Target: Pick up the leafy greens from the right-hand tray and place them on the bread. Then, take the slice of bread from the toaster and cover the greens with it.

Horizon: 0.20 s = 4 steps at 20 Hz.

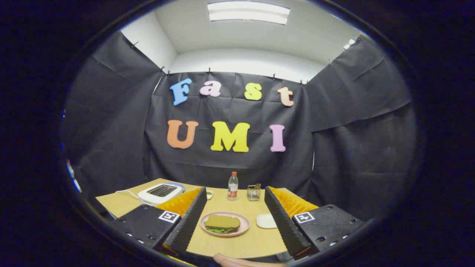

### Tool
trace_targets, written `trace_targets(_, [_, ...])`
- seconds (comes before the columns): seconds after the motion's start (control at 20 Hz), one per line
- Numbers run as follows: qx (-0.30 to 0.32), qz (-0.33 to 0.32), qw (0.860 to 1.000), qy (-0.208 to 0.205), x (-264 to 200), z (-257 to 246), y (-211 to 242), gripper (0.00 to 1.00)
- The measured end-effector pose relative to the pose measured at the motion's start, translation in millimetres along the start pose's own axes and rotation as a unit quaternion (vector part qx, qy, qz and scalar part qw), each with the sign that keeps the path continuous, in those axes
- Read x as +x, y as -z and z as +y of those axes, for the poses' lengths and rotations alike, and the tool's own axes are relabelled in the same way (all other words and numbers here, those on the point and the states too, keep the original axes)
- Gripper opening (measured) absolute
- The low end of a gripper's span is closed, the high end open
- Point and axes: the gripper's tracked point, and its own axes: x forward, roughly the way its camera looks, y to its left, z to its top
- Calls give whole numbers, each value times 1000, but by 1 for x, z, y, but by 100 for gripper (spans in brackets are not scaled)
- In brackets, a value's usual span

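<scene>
Between the widely parted, empty fingers of the gripper (230, 218), on a wooden table (245, 241), sits a pink plate (243, 225) holding a bread slice (222, 221) laid over leafy greens (219, 230), whose edges peek out beneath. The sandwich looks assembled, so the task seems done. A small white tray (265, 221) lies empty beside the plate. Beyond stand a white toaster (160, 193), a bottle (232, 186) and a small holder (254, 192).

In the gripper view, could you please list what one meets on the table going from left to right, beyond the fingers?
Toaster → pink plate with the bread-covered greens, between the open gripper's fingers → water bottle → metal holder → small white tray, by the right finger.
</scene>
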Motion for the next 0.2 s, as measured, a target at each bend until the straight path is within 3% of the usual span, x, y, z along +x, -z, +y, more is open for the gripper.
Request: trace_targets(0.2, [12, 9, 1000, 0, 2, -6, 8, 95])
